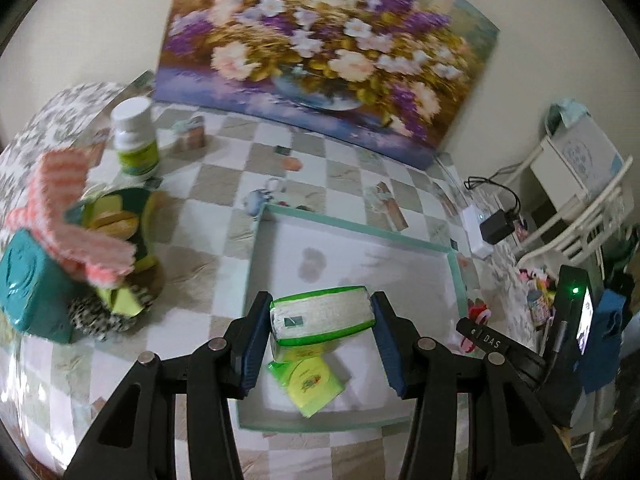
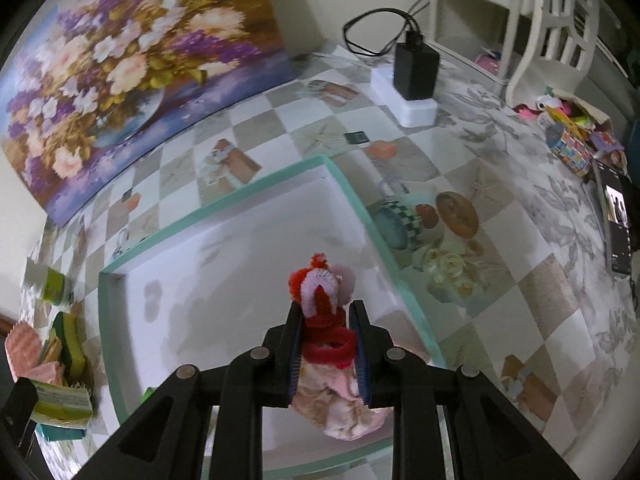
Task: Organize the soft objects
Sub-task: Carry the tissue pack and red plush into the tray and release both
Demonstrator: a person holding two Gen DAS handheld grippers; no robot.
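Two loads over the teal-rimmed tray (image 1: 352, 228).
Left gripper (image 1: 320, 320) clamps the green tissue pack (image 1: 322, 314), long axis crosswise between my jaws, above the tray's near end. Right gripper (image 2: 325, 320) pinches the red-and-pink yarn toy (image 2: 322, 300), hanging over the tray floor.

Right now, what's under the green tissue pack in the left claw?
Under the tissue pack, held by the left claw, a yellow-green packet lies on the tray floor. The part directly beneath the pack is covered.
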